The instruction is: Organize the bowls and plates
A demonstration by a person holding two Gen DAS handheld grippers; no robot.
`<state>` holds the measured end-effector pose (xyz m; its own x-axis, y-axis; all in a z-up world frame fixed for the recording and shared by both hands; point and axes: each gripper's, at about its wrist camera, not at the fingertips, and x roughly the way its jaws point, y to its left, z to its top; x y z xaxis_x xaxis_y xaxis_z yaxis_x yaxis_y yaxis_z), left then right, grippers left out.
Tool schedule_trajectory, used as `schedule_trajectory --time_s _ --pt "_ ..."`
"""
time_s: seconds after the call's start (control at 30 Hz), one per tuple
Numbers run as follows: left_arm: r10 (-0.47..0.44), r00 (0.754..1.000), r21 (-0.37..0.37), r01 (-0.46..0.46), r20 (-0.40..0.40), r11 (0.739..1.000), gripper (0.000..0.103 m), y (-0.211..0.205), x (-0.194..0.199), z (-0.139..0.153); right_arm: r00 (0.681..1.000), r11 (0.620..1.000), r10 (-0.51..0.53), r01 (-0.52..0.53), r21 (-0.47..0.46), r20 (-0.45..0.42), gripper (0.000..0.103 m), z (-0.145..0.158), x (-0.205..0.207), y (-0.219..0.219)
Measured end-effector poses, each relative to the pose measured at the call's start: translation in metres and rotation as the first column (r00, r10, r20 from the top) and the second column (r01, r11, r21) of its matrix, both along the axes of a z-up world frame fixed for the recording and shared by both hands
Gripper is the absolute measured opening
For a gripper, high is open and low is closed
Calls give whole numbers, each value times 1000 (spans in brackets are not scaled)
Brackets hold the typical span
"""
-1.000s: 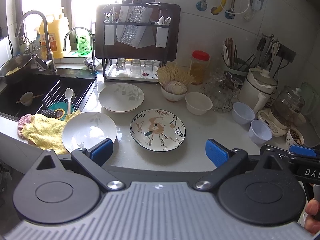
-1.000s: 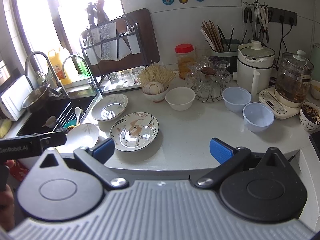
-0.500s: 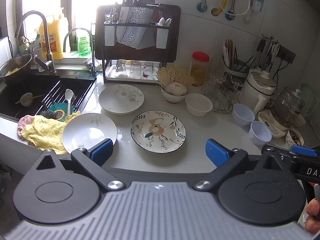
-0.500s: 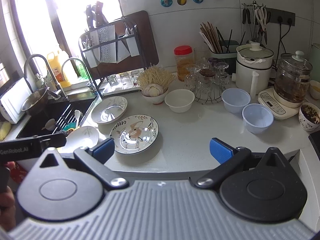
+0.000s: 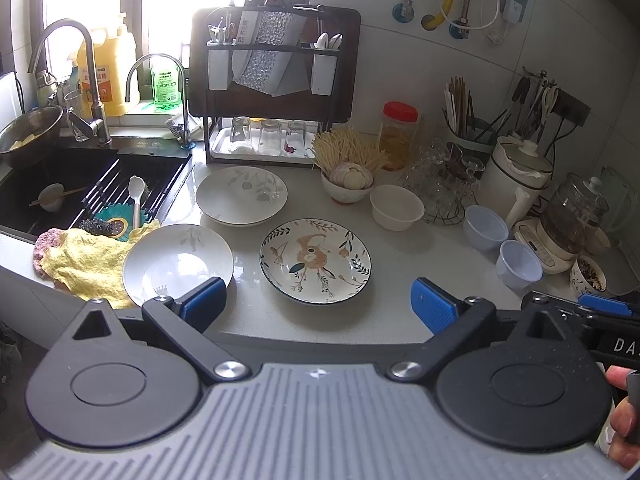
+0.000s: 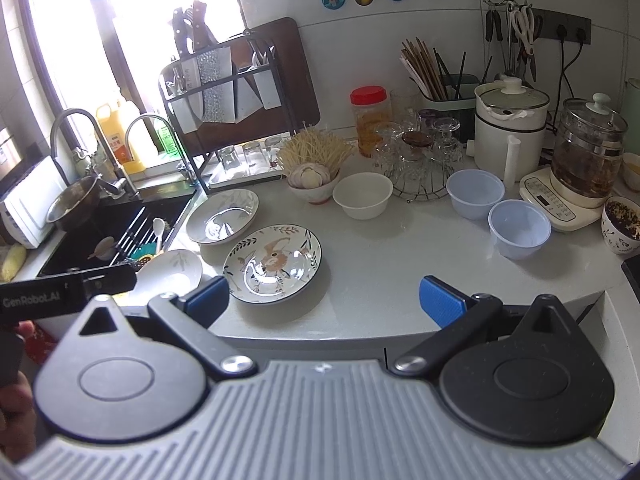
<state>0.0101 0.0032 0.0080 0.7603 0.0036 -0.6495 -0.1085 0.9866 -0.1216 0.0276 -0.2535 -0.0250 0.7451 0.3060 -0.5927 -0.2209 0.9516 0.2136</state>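
Both grippers hang over the front edge of the counter [image 5: 400, 280], holding nothing. The left gripper [image 5: 318, 304] has its jaws spread wide, with the flowered plate [image 5: 315, 260] lying between the blue fingertips and a little beyond them. The right gripper [image 6: 325, 300] is just as wide, and the same flowered plate [image 6: 273, 263] lies near its left fingertip. Two white plates with faint leaf prints lie to the left: the near white plate [image 5: 178, 264] rests partly on a yellow cloth [image 5: 80, 264] by the sink [image 5: 48, 184], and the far white plate [image 5: 241, 195] lies behind it. A white bowl [image 6: 362, 195] stands behind the flowered plate, and two pale blue bowls [image 6: 519, 229] stand apart to the right, near a glass kettle [image 6: 588, 152].
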Motion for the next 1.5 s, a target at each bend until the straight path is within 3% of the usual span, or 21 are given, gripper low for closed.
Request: schedule_trajectory --time_s 0.7,1.13,1.5 --pt "-10 1000 -17 10 -13 1000 100 10 4 -8 1000 1000 8 -8 -10 -9 103 -2 -1 14" --pt "-22 999 -36 21 -26 999 100 52 15 -17 1000 1000 -25 25 -7 -15 103 -4 4 44" --pt "-19 999 -30 17 -48 999 100 112 32 -20 997 998 -67 68 17 -23 103 -6 9 88"
